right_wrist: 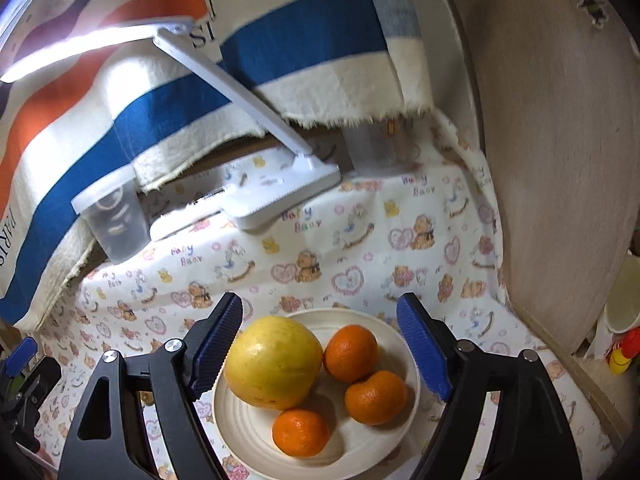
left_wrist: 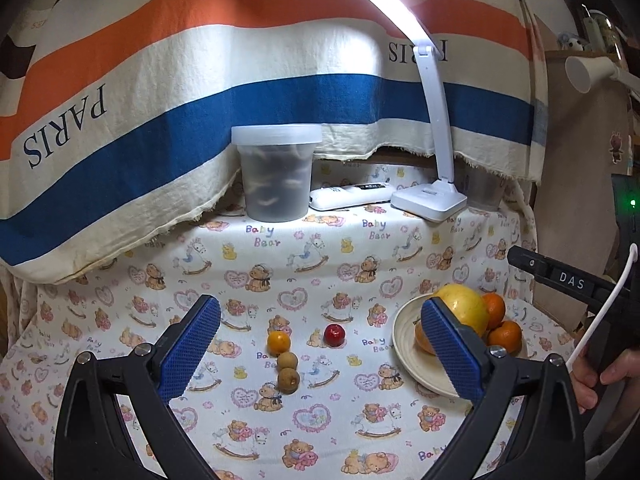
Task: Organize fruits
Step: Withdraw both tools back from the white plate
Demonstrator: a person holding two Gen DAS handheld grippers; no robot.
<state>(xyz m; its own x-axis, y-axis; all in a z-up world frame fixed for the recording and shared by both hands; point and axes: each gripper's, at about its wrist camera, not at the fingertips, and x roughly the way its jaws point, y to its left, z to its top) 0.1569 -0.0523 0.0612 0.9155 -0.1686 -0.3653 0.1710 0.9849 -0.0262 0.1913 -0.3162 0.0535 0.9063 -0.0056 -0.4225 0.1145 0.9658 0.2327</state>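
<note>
Meanwhile, both tools hovered empty: left gripper (left_wrist: 320, 340) spread wide above loose fruit on printed cloth (left_wrist: 320, 420); right gripper (right_wrist: 320, 346) spread over ribbed cream plate (right_wrist: 240, 432). Plate held large yellow fruit (right_wrist: 274, 362), waxy and smooth, plus three dimpled mandarins (right_wrist: 351, 353). Loose on cloth: small orange fruit (left_wrist: 279, 342), glossy red fruit (left_wrist: 334, 335), two matte brown longans (left_wrist: 288, 370). Risk judged: round, small fruit could roll or squirt from ridged blue pads (left_wrist: 192, 350); crowded plate could shed a mandarin if nudged.

The plate (left_wrist: 404, 344) holding fruit lies right of perhaps four loose fruits (left_wrist: 289, 360), container (left_wrist: 277, 178) behind.
</note>
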